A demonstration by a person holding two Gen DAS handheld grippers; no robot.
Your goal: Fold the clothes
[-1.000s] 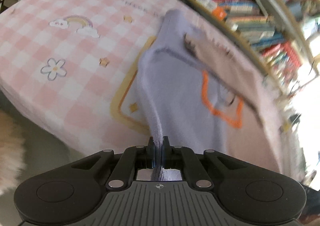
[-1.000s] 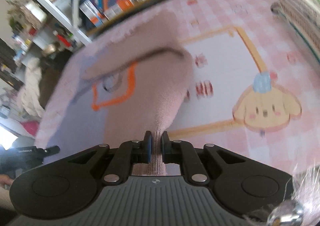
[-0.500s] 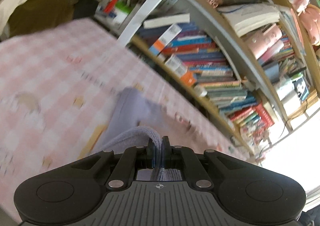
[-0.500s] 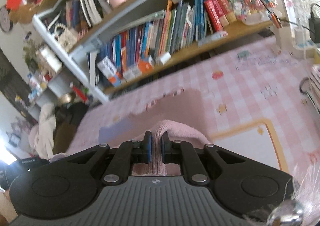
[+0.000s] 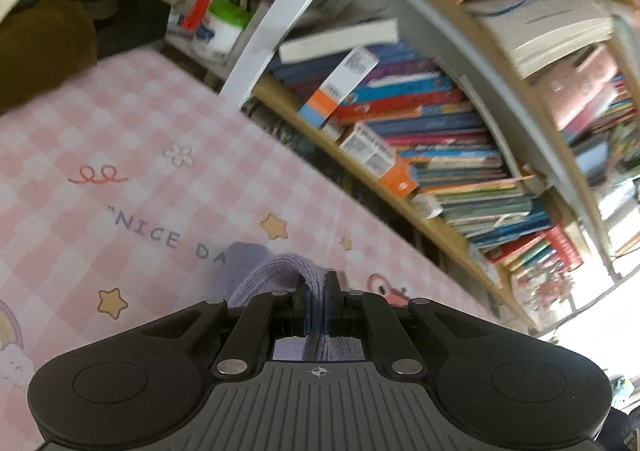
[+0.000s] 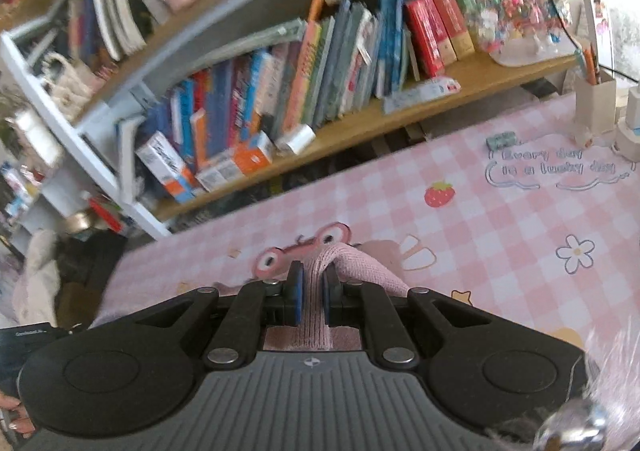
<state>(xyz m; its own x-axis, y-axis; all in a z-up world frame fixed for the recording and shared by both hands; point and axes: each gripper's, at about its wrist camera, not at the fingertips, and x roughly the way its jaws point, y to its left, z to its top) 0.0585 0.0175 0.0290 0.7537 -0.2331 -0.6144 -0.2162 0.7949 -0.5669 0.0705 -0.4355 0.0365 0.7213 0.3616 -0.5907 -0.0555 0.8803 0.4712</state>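
Note:
My left gripper (image 5: 315, 283) is shut on a fold of lavender knit garment (image 5: 276, 271), which bunches just ahead of the jaws over the pink checked cloth (image 5: 120, 155). My right gripper (image 6: 312, 279) is shut on the pink knit part of the same garment (image 6: 360, 263), which humps up at the fingertips. Most of the garment lies below the gripper bodies and is hidden. Both grippers point toward the far edge of the table.
A bookshelf (image 5: 420, 123) packed with books runs along the table's far edge; it also shows in the right wrist view (image 6: 304, 91). White holders (image 6: 596, 107) stand at the far right. A pen cup (image 5: 224, 23) stands beyond the far left corner.
Both grippers have carried their garment edges forward toward the bookshelf. The spread garment seen a second ago has dropped out of view beneath them.

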